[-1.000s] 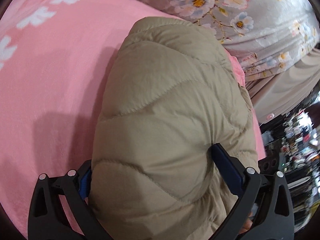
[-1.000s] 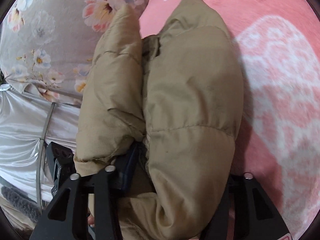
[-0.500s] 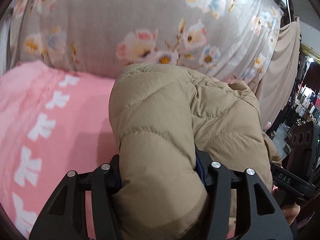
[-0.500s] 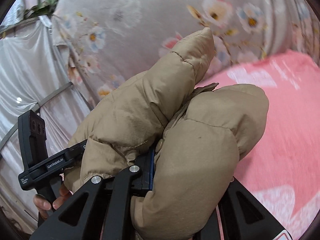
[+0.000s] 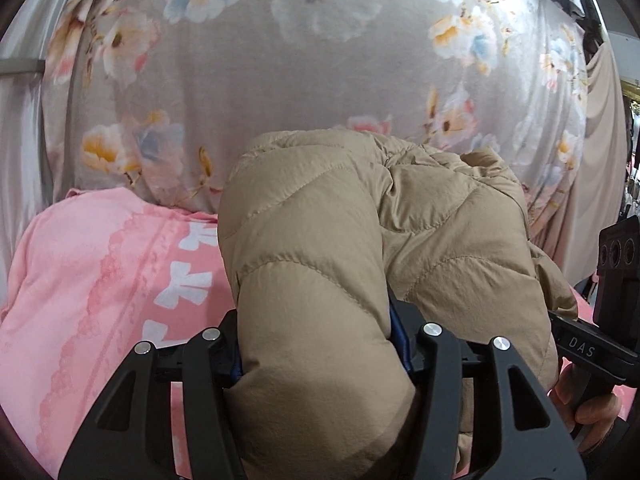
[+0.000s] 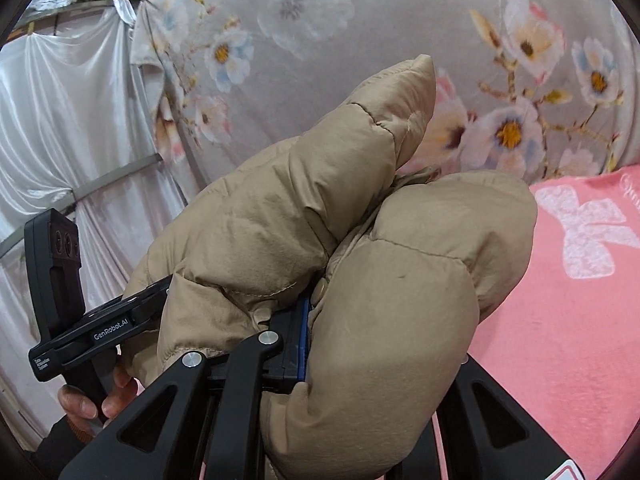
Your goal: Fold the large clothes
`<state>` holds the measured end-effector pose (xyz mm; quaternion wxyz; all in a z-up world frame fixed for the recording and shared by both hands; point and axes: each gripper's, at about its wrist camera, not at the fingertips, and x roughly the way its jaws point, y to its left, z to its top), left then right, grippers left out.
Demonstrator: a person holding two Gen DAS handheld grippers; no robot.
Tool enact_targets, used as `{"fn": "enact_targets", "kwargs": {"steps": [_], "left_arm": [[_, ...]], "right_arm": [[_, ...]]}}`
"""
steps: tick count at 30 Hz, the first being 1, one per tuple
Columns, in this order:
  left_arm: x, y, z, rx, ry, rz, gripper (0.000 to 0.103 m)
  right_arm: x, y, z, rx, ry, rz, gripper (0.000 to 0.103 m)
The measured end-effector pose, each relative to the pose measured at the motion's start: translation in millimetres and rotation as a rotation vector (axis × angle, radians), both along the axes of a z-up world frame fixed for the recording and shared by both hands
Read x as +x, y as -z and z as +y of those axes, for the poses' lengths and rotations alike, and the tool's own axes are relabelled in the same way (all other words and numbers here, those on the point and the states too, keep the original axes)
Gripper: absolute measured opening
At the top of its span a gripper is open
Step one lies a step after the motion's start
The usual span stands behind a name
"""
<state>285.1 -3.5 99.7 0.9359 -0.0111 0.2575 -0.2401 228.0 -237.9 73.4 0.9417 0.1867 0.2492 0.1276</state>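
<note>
Up in the air we are, and room is tight: the floral grey sheet (image 5: 328,92) hangs as a wall right behind the bundle, filling the whole back of both views, and the pink blanket (image 5: 100,280) spreads below it, its far edge meeting the sheet's foot. On the right-wrist view's left side white satin drapes (image 6: 68,120) close things off; the pink surface runs open to the right there. Between the two tools sits the tan puffer jacket (image 5: 320,280), bunched into fat quilted rolls, held above the blanket rather than lying flat. The left gripper (image 5: 320,344) has its jaws pressed into a thick fold, blue pads biting into the padding on both sides. The right gripper (image 6: 360,332) pinches another fat roll, one blue pad showing at the crease, the far finger buried behind fabric. A pointed flap of the jacket sticks up toward the sheet in the right view. Matte tan shell, curved stitch lines, puffy and creased. Each tool peeks into the other's view, a hand (image 6: 86,396) on the grip.
</note>
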Motion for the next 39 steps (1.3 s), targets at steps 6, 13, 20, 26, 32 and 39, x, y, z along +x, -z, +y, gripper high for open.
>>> {"fn": "enact_targets", "kwargs": {"steps": [6,13,20,26,32,39], "left_arm": [[49,64,10,0.024,-0.020,0.063,0.052],[58,118,29,0.028,-0.039,0.116,0.061],[58,134,35,0.040,-0.068,0.157,0.074],[47,130,41,0.078,-0.153,0.211,0.092],[19,94,53,0.206,-0.275,0.285,0.093],[16,44,26,0.301,-0.420,0.208,0.093]], "right_arm": [[44,61,7,0.008,-0.007,0.084,0.015],[58,120,19,-0.018,-0.016,0.212,0.017],[68,138,18,-0.009,-0.017,0.306,0.024],[45,136,-3,0.024,0.056,0.383,0.062],[-17,93,-25,-0.036,0.139,0.375,0.061],[-9,25,43,-0.281,0.092,0.236,0.022]]}}
